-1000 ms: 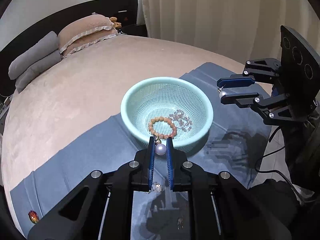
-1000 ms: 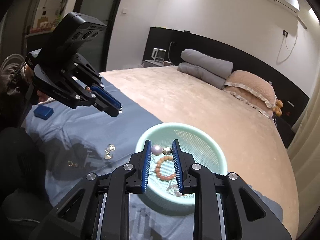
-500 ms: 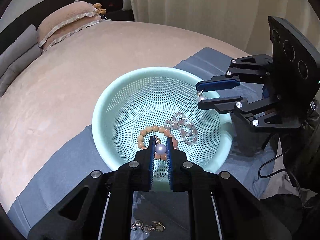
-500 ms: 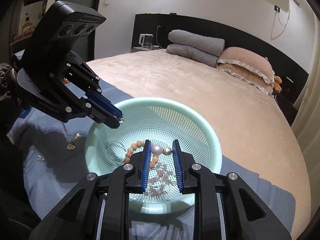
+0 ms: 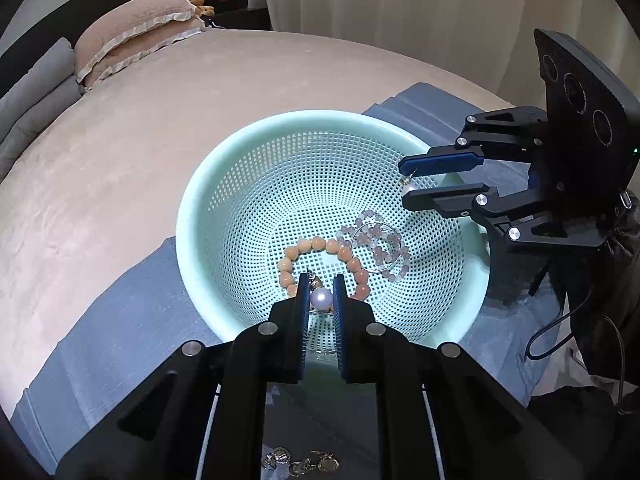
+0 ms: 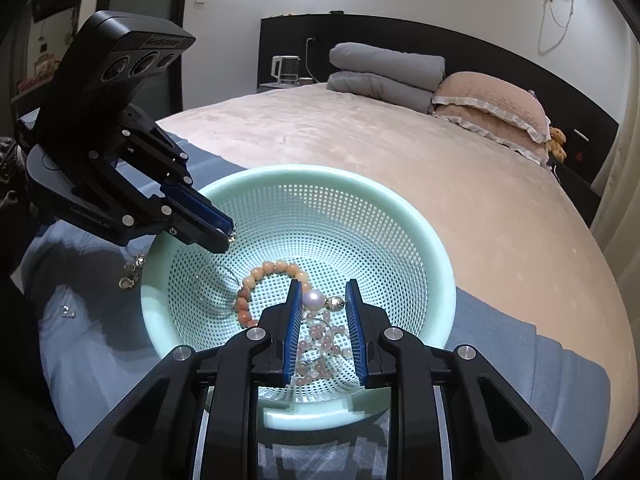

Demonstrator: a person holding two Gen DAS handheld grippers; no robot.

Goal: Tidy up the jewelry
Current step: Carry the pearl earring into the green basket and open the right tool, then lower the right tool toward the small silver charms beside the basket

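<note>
A pearl earring [image 5: 321,299] is clamped between the pads of the left gripper [image 5: 321,292], and a second pearl earring [image 6: 320,301] in the right gripper [image 6: 322,300]; both are held over the mint basket [image 5: 188,216] (bead bracelets lie at its bottom) on the bed.

Your left gripper's black body [image 5: 320,380] hides the mint perforated plastic basket's [image 5: 192,216] near rim. The small gold trinkets [image 5: 300,462] below are too tiny to identify.
</note>
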